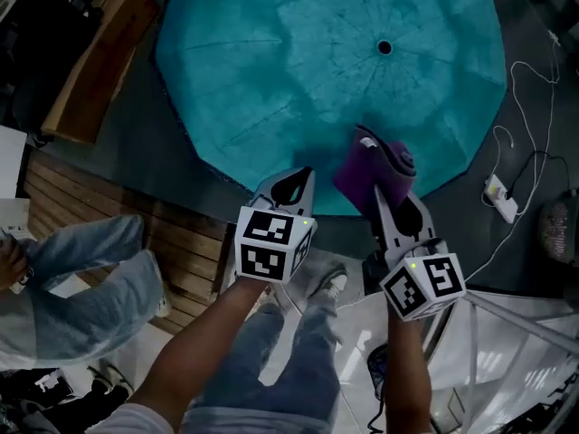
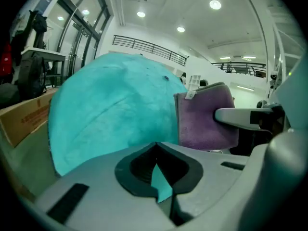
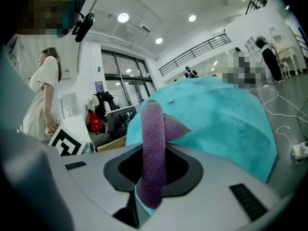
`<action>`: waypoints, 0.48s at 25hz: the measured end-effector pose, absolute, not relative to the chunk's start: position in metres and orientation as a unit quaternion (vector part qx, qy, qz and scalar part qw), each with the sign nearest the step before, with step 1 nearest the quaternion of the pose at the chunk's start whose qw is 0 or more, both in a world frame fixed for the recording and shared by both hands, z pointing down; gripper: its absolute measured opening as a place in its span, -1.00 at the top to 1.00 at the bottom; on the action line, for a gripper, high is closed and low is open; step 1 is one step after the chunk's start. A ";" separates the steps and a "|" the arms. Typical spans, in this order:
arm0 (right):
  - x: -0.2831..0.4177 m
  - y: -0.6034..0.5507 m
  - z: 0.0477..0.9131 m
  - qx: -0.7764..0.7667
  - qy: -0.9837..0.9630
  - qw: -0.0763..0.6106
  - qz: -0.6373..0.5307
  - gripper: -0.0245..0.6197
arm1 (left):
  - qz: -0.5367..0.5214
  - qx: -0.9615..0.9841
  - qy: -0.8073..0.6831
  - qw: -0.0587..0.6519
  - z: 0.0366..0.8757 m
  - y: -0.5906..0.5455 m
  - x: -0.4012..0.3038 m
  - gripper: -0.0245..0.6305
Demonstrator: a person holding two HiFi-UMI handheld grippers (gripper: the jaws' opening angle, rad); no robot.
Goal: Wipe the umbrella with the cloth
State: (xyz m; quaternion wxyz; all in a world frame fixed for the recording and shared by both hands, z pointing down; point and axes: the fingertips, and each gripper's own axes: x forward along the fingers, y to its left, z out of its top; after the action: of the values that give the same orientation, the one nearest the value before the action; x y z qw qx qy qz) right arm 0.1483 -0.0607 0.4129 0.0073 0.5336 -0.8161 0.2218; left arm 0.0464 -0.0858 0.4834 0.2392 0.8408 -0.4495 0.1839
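A big teal umbrella (image 1: 335, 70) lies open on the floor, its tip cap near the middle. My left gripper (image 1: 291, 186) is at its near rim; in the left gripper view the jaws stand closed with a sliver of teal umbrella (image 2: 110, 109) fabric pinched between them, left gripper (image 2: 157, 148). My right gripper (image 1: 384, 202) is shut on a folded purple cloth (image 1: 375, 174), which rests on the canopy just inside the rim. The cloth (image 3: 153, 148) stands up between the right gripper (image 3: 151, 177) jaws, with the umbrella (image 3: 226, 119) behind. The cloth (image 2: 202, 124) also shows to the left gripper's right.
A wooden bench (image 1: 95, 61) stands at the far left. A power strip (image 1: 502, 197) with white cables lies right of the umbrella. A seated person's legs (image 1: 81, 278) are at the left, on slatted wood flooring (image 1: 181, 242). A white stand (image 1: 516, 333) is at lower right.
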 end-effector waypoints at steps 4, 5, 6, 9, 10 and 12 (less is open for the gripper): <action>0.051 -0.072 0.418 0.473 -0.854 0.015 0.217 0.69 | 0.178 0.814 -0.495 0.246 0.490 -0.086 -0.035 0.91; 0.026 -0.074 0.422 0.459 -0.862 0.019 0.214 0.69 | 0.177 0.807 -0.507 0.248 0.493 -0.086 -0.055 0.91; 0.003 -0.077 0.429 0.444 -0.871 0.025 0.209 0.69 | 0.177 0.799 -0.517 0.251 0.497 -0.086 -0.074 0.91; -0.059 -0.085 0.459 0.404 -0.890 0.051 0.206 0.69 | 0.184 0.778 -0.543 0.256 0.511 -0.085 -0.123 0.91; -0.079 -0.087 0.472 0.392 -0.894 0.061 0.206 0.69 | 0.186 0.772 -0.550 0.258 0.515 -0.084 -0.138 0.91; -0.115 -0.087 0.498 0.370 -0.903 0.090 0.200 0.69 | 0.189 0.762 -0.562 0.261 0.522 -0.081 -0.166 0.91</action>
State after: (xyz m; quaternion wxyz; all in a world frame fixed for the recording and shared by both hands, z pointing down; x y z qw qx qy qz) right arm -0.1147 -0.0872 0.4976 0.0904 0.3696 -0.9029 0.2000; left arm -0.1663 -0.0815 0.5216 0.2609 0.7618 -0.5620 0.1891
